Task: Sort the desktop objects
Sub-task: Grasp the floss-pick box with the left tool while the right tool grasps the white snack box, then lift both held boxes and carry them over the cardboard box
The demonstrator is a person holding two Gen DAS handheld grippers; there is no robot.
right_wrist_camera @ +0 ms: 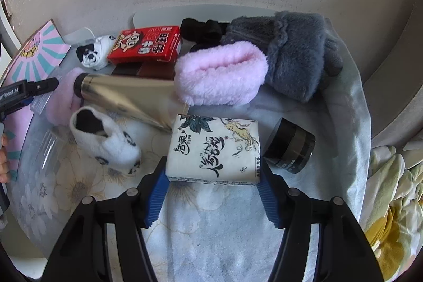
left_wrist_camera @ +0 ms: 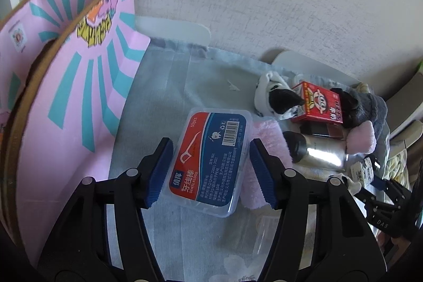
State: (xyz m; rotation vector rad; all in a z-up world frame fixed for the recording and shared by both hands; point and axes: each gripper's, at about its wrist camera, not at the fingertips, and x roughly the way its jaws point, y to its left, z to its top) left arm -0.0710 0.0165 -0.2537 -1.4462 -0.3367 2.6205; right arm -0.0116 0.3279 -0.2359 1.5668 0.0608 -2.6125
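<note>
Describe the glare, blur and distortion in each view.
Left wrist: fisheye bends the pink box; bright reflection on the metal bottle; floss box label sharp. Right wrist: dark vignette corners; tissue pack sharp, sheen streaks the bottle.

The clear floss box carries a red and blue label reading "50pcs", "DENTL FLOSS", the Chinese "牙线棒", a brand mark "倩挥" and a barcode, with smaller lines too fine to read. The tissue pack shows "洁柔" beside large brush-style characters, and the red box bears big yellow Chinese characters I cannot read with certainty. Part of a word, "nRobot.AI", stands on the left gripper in the right wrist view, and "DAS" on the right gripper in the left wrist view.
</note>
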